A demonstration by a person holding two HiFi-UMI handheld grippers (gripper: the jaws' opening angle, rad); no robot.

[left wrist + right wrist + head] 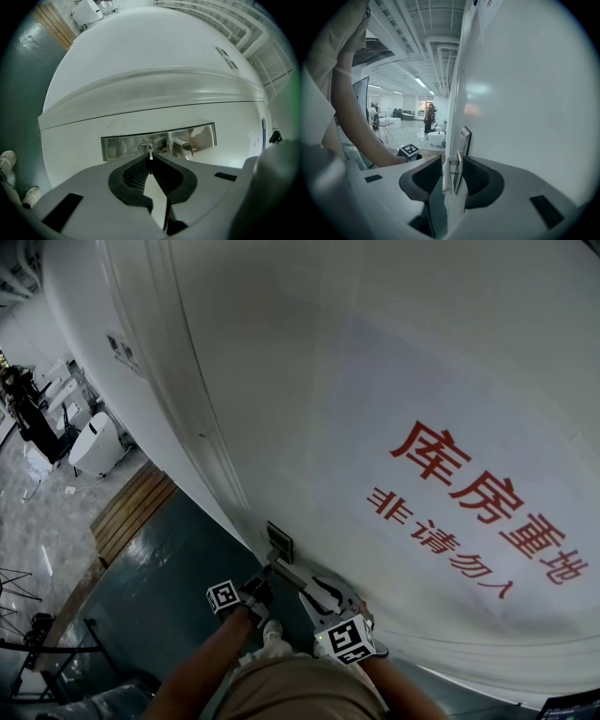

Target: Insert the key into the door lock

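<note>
Pinching the key (pixel 150 153), the left tongs (pixel 150 160) hold it at the lock (pixel 144 148).

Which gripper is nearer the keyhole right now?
Left. The left gripper, shut on the key, has it at the keyhole. The right gripper is further along the plate, its jaws around the handle.

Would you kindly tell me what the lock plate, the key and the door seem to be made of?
Lock plate: probably polished metal, since it mirrors its surroundings.
Key: likely metal; it is thin and silvery with a glint.
Door: the material is unclear under a smooth white coat with a soft sheen. It could be painted metal or wood.
</note>
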